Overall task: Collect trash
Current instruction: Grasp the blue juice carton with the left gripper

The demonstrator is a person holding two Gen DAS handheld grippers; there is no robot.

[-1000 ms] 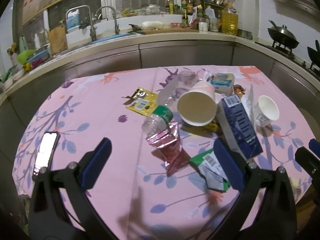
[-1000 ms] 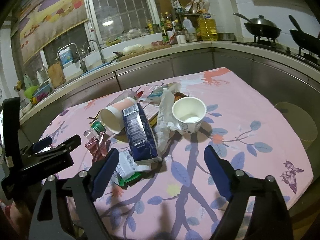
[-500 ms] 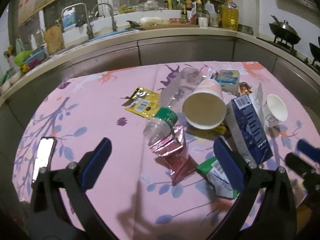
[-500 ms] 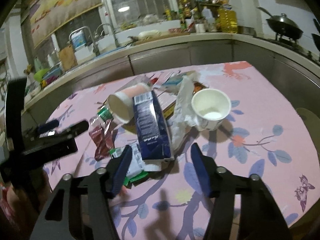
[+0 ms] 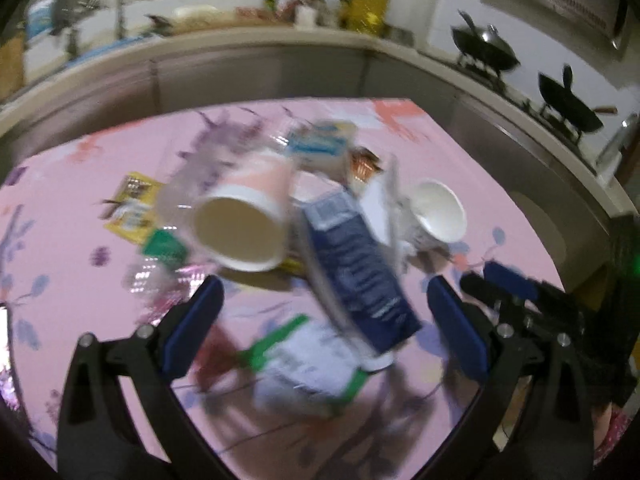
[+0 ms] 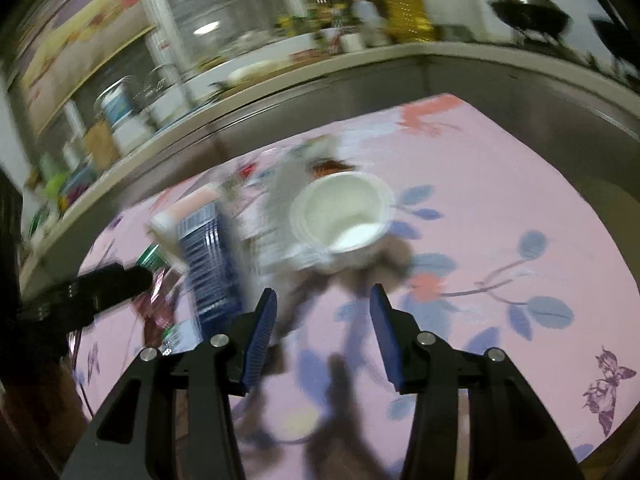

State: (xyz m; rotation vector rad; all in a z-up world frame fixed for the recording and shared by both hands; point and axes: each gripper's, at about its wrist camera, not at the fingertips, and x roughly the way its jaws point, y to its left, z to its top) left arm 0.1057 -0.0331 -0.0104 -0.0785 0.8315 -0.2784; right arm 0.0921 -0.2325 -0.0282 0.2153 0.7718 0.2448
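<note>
Trash lies heaped on the pink flowered tablecloth (image 5: 80,280). A blue carton (image 5: 352,268) lies in the middle, a pink paper cup (image 5: 244,220) on its side to its left, a white cup (image 5: 438,212) to its right, a green-white wrapper (image 5: 308,356) in front. My left gripper (image 5: 320,332) is open and empty, just above the carton and wrapper. My right gripper (image 6: 323,332) is partly open and empty, close in front of the white cup (image 6: 340,220), with the blue carton (image 6: 210,264) to its left. Both views are blurred.
A yellow sachet (image 5: 132,208), a green-capped bottle (image 5: 164,244) and a red foil wrapper (image 5: 216,352) lie at the left of the heap. The counter (image 5: 280,40) with sink and bottles runs behind. Woks (image 5: 484,48) stand at the right.
Both grippers have moved forward and down toward the heap. The right gripper's fingers have narrowed and now face the white cup. The left has shifted right over the carton.
</note>
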